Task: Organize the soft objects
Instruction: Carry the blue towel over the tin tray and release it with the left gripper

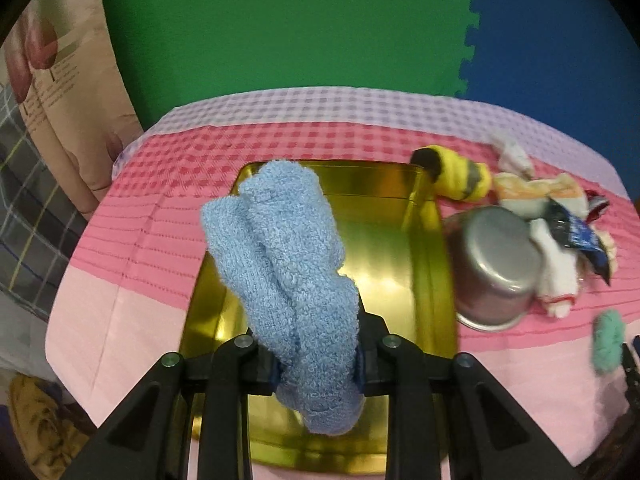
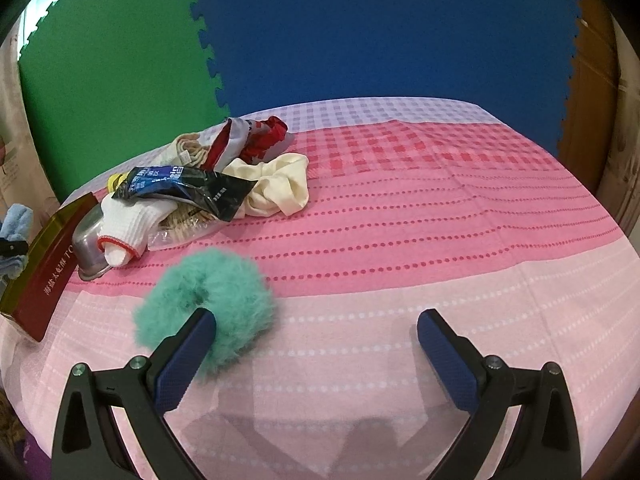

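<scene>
My left gripper (image 1: 318,368) is shut on a fluffy light-blue cloth (image 1: 280,264), which stands up from the jaws above an empty gold tin (image 1: 424,264). The right wrist view catches that cloth (image 2: 16,220) and the tin's red side (image 2: 44,280) at its far left. My right gripper (image 2: 316,344) is open low over the pink tablecloth, with nothing between its fingers. A teal fluffy scrunchie (image 2: 224,288) lies at its left finger (image 2: 188,352), which covers part of the ring. The scrunchie (image 1: 608,340) also shows at the right edge of the left wrist view.
Right of the tin lies a tipped metal cup (image 1: 496,264) with a white glove (image 1: 556,276), a yellow striped sock (image 1: 460,178) and a black packet (image 2: 188,188). A cream cloth (image 2: 280,188) and red-white fabric (image 2: 256,140) lie behind. Green and blue foam mats stand at the back.
</scene>
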`<action>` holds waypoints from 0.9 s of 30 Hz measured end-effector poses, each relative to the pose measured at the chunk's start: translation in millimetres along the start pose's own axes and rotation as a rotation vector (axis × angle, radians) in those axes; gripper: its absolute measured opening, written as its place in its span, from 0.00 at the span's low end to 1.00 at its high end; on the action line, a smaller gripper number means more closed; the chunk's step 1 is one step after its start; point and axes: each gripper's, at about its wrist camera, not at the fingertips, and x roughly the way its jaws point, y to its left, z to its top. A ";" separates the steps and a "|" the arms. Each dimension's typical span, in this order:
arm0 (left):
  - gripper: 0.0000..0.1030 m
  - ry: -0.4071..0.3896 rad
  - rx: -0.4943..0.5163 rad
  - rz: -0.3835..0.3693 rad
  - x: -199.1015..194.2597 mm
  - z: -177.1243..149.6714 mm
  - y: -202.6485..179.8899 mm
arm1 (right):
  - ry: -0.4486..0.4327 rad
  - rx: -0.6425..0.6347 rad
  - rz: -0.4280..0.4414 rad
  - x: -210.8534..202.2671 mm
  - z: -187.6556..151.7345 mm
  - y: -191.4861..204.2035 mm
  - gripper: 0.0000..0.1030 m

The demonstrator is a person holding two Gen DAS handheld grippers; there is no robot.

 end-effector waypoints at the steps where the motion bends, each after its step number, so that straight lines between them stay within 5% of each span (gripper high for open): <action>1: 0.23 0.006 0.009 0.003 5.1 3.4 2.0 | 0.002 -0.001 -0.002 0.7 0.3 0.2 1.00; 27: 0.29 0.079 0.095 0.026 68.4 42.3 15.2 | 0.027 -0.025 -0.008 5.2 -0.2 4.0 1.00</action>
